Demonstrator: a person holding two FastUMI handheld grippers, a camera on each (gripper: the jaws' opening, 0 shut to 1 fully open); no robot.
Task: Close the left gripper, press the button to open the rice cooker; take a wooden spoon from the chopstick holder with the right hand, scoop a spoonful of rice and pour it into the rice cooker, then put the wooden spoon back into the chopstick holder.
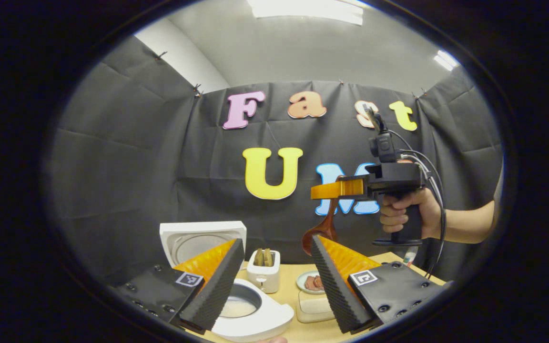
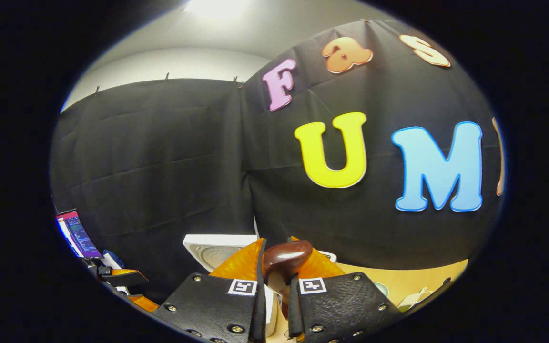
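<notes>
A: Between the right gripper's [image 2: 274, 286] two fingers, in the right gripper view, what sits there?

B: The wooden spoon [image 2: 285, 259]. Both fingers press on its handle, with only a narrow slot between them, and the dark glossy end of the handle pokes up above the fingertips.

A: And from the left gripper view?

B: The right gripper [image 1: 324, 190] is held high in a hand [image 1: 405, 214], well above the table [image 1: 293, 290]. The spoon [image 1: 322, 231] hangs from it with its long axis near upright, bowl down, handle up into the fingers. It is reddish brown and polished. I cannot tell whether the bowl carries rice.

A: The left gripper [image 1: 274, 281]?

B: Its fingers stand wide apart, with nothing between them. Through the gap you see the white rice cooker [image 1: 250, 309] on the table, its lid [image 1: 203, 240] swung up and standing open behind the inner pot [image 1: 238, 305].

A: What surrounds it?

B: Just beyond the cooker stands a white toaster [image 1: 264, 270] with two slices in it. To its right is a small plate [image 1: 310, 282], and nearer the camera a pale lidded box [image 1: 313, 305]. The spoon hangs in open air above and behind these, to the right of the cooker.
</notes>
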